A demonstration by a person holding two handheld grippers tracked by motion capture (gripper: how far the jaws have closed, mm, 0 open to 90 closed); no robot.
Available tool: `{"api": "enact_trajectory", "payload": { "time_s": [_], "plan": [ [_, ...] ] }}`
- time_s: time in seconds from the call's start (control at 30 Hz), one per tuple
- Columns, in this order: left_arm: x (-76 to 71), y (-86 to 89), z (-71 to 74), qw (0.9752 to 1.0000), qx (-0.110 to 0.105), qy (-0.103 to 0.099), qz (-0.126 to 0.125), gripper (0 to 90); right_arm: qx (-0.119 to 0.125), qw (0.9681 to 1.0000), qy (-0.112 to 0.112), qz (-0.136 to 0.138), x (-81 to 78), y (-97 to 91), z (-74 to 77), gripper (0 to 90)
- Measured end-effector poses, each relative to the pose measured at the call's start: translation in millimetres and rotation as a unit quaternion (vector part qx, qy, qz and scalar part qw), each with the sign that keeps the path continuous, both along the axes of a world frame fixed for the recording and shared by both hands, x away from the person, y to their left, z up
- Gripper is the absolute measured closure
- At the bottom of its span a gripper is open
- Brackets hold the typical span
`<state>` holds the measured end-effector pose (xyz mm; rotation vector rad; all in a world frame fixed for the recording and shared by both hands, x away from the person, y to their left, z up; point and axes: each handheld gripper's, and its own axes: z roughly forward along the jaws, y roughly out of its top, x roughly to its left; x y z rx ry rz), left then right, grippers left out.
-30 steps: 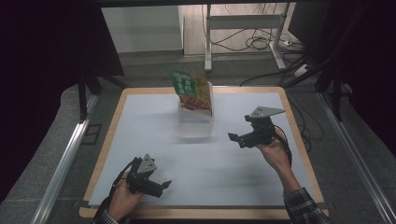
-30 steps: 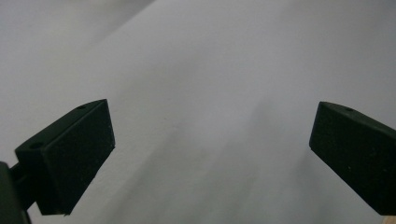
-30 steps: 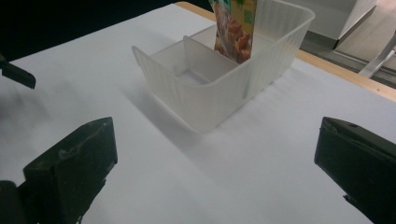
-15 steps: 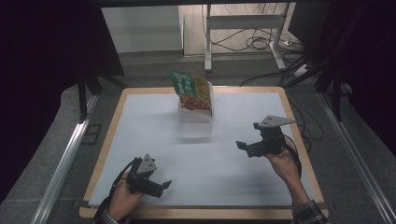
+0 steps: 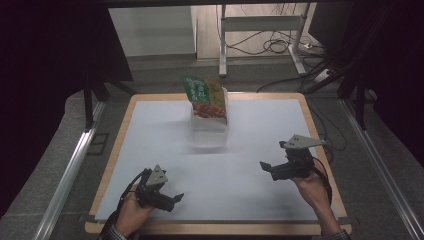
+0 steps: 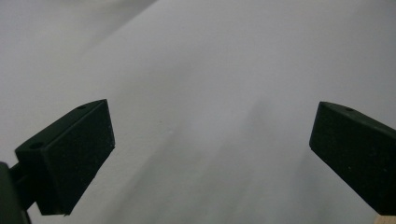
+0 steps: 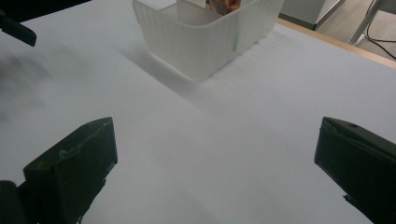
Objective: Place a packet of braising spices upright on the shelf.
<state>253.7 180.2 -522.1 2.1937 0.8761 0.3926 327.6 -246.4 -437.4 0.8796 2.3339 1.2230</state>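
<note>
A translucent white bin [image 5: 208, 131] stands at the middle back of the white table sheet [image 5: 260, 125]. A green snack packet [image 5: 205, 96] leans upright inside it. My left gripper [image 5: 176, 199] rests low near the front left edge, open, with nothing but bare sheet between its jaws [image 6: 210, 154]. My right gripper [image 5: 265, 168] is held at the right side of the table, open and empty. It points toward the bin [image 7: 201, 42], which lies well ahead of its jaws [image 7: 215, 168]. The packet's lower edge [image 7: 224, 4] peeks over the bin rim.
The sheet lies on a wooden board with a raised rim [image 5: 320, 145]. Metal rails [image 5: 70, 170] run along both sides of the table. Cables [image 5: 270, 47] and a frame stand on the floor behind. A dark tip of the left gripper [image 7: 16, 28] shows far off.
My right gripper has drawn back from the table's middle toward the near right edge. The left gripper, bin and packet have stayed put.
</note>
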Motion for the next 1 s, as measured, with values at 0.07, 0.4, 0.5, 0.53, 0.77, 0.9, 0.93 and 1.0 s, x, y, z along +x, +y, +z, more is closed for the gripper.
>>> {"api": "enact_trajectory", "payload": {
  "time_s": [0.07,0.4,0.5,0.53,0.77,0.9,0.93,1.0],
  "plan": [
    [0.0,0.1,0.0,1.0,-0.001,0.0,0.0,0.0,0.002,1.0,0.0,-0.003,-3.6,-3.6,-0.9,0.0],
    [0.0,-0.4,0.0,1.0,0.0,0.001,-0.001,0.0,-0.005,0.9999,-0.003,-0.016,-21.7,-22.4,-10.8,0.0],
    [0.0,-0.5,-0.2,1.0,0.0,0.001,-0.002,0.0,-0.003,0.9997,-0.003,-0.023,-26.3,-30.1,-15.7,0.0],
    [0.0,-0.6,-0.2,1.0,0.0,0.001,-0.002,0.0,-0.002,0.9997,-0.003,-0.024,-27.7,-32.8,-17.5,0.0],
    [0.1,-0.8,-0.6,1.0,0.003,0.001,-0.002,0.0,-0.002,0.999,0.008,-0.045,-35.0,-46.2,-36.2,0.0],
    [0.2,-1.2,-1.0,1.0,0.005,0.003,-0.003,0.0,0.0,0.9982,0.029,-0.052,-35.2,-53.0,-45.8,0.0],
    [0.2,-1.2,-1.0,1.0,0.005,0.003,-0.003,0.0,-0.001,0.9981,0.035,-0.052,-35.0,-54.6,-47.6,0.0],
    [0.4,-1.3,-1.1,1.0,0.006,0.003,-0.003,0.0,-0.001,0.9979,0.038,-0.052,-34.7,-56.5,-49.5,0.0]
  ]
}}
